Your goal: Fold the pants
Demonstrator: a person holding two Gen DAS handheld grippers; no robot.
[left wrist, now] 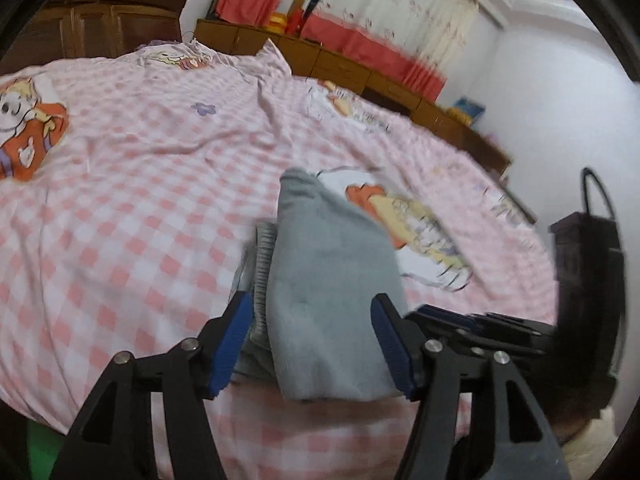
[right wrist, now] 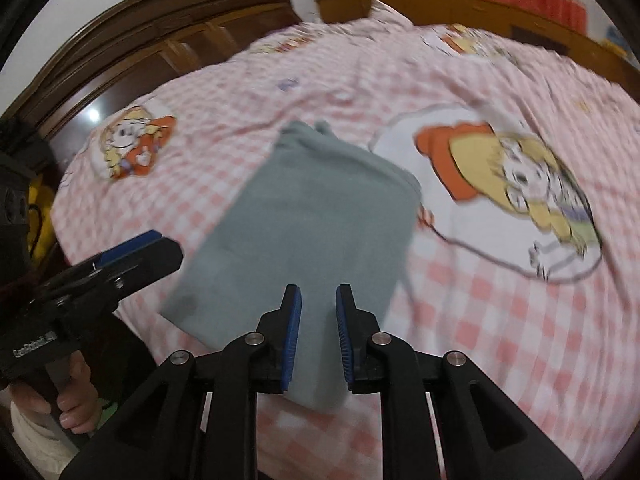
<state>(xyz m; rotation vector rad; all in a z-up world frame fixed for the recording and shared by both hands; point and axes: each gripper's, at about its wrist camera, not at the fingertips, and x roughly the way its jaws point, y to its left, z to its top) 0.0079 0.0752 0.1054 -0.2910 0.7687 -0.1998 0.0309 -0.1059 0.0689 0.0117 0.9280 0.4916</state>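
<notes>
On our left, broad pink checked bed (left wrist: pixel 140 184) lies bare out to the wooden headboard (right wrist: pixel 132 40). Our left tongs (left wrist: pixel 312 344) stand spread either side of the grey pants (left wrist: pixel 332 292); whether they touch is unclear. The pants lie folded into a compact oblong, ribbed waistband showing leftward. Our right tongs (right wrist: pixel 318 340) stand parted above its near edge.

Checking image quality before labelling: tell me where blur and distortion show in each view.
Left wrist view: the curtains and bedsheet are smeared; fisheye bends the bed's edge. Right wrist view: the grey pants look soft, the checks streak at right, and glare spots the headboard.
</notes>
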